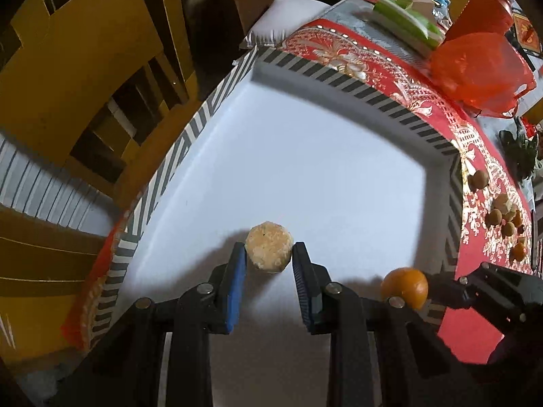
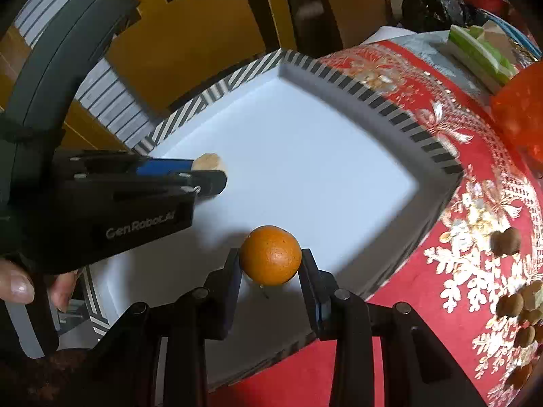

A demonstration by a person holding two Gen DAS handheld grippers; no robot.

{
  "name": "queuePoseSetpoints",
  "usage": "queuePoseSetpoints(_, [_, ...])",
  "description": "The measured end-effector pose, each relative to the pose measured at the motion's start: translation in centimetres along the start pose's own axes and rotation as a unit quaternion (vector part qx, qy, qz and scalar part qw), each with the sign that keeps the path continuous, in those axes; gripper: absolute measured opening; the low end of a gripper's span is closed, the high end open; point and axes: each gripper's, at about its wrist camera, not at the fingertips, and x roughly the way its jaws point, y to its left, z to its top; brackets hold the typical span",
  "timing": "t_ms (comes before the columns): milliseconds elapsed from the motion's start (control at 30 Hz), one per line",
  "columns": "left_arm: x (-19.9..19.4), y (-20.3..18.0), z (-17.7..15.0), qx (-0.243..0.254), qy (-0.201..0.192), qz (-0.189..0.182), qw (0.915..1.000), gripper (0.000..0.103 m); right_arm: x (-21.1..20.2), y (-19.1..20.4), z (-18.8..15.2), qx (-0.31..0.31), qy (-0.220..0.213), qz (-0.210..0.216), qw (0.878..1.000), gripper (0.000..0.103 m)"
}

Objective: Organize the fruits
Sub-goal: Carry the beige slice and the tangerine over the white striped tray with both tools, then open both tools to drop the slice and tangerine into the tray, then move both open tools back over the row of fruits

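Left gripper (image 1: 268,254) clamps the pale peeled fruit (image 1: 268,251) over the white tray (image 1: 305,156), near side. Right gripper (image 2: 270,260) grips the orange (image 2: 270,255) just rightward, at the tray's near-right edge; both need only lowering.

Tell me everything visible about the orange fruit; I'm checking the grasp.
The small round orange citrus fruit has dimpled, glossy peel that looks intact. It sits between the right gripper fingers, pinched at its sides, over the near edge of the white tray with a striped rim. Whether it touches the tray is unclear.
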Motion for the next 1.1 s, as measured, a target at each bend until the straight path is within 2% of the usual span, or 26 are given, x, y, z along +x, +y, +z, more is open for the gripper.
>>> queuePoseSetpoints(67, [0.3, 0.0, 0.0, -0.003, 0.005, -0.004, 1.0000, 0.029, 0.3, 0.1, -0.1, 0.003, 0.004, 0.002, 1.000, 0.038])
queuePoseSetpoints(100, [0.4, 0.1, 0.0, -0.003, 0.005, -0.006, 1.0000, 0.033, 0.4, 0.0, -0.1, 0.004, 0.006, 0.004, 1.000, 0.038])
queuePoseSetpoints(133, [0.5, 0.0, 0.1, 0.000, 0.004, -0.003, 1.0000, 0.042, 0.3, 0.0, -0.2, 0.005, 0.006, 0.005, 1.000, 0.039])
queuePoseSetpoints(200, [0.6, 0.1, 0.2, 0.000, 0.002, -0.001, 1.0000, 0.053, 0.0, -0.3, -0.3, 0.014, -0.003, 0.013, 1.000, 0.042])
queuePoseSetpoints(267, [0.3, 0.2, 0.4, -0.004, 0.000, -0.008, 1.0000, 0.056, -0.8, -0.5, -0.4, 0.025, -0.019, 0.024, 0.999, 0.052])
queuePoseSetpoints(300, [0.0, 0.1, 0.6, -0.003, -0.005, -0.005, 1.0000, 0.060, -1.5, -0.7, -0.4, 0.033, -0.032, 0.031, 0.998, 0.064])
queuePoseSetpoints(333, [-0.3, 0.1, 0.7, -0.002, -0.008, -0.002, 1.0000, 0.065, -2.2, -0.8, -0.5, 0.040, -0.043, 0.038, 0.998, 0.070])
queuePoseSetpoints(467, [-2.4, -0.4, 1.6, 0.014, -0.039, 0.004, 0.9991, 0.073, -5.7, -1.4, -1.2, 0.061, -0.093, 0.052, 0.992, 0.072])
queuePoseSetpoints(500, [-3.2, -0.8, 1.9, 0.021, -0.050, 0.009, 0.9985, 0.074, -6.6, -1.8, -1.6, 0.069, -0.104, 0.053, 0.991, 0.076])
queuePoseSetpoints(567, [-4.1, -1.5, 2.5, 0.031, -0.063, 0.009, 0.9975, 0.075, -8.3, -2.6, -2.5, 0.088, -0.124, 0.043, 0.987, 0.079])
queuePoseSetpoints(700, [-5.9, -4.3, 3.7, 0.057, -0.084, -0.022, 0.9946, 0.084, -10.9, -5.8, -5.6, 0.143, -0.144, 0.010, 0.979, 0.081])
queuePoseSetpoints(867, [-5.6, -9.6, 4.4, 0.092, -0.064, -0.080, 0.9905, 0.086, -12.7, -10.2, -10.0, 0.209, -0.146, -0.037, 0.966, 0.081])
queuePoseSetpoints(1000, [-4.7, -14.1, 3.9, 0.118, -0.058, -0.088, 0.9875, 0.086, -13.6, -13.5, -13.1, 0.245, -0.145, -0.071, 0.956, 0.081])
queuePoseSetpoints(1100, [-4.3, -17.2, 2.8, 0.124, -0.057, -0.089, 0.9866, 0.086, -14.4, -15.7, -15.0, 0.253, -0.139, -0.089, 0.953, 0.081])
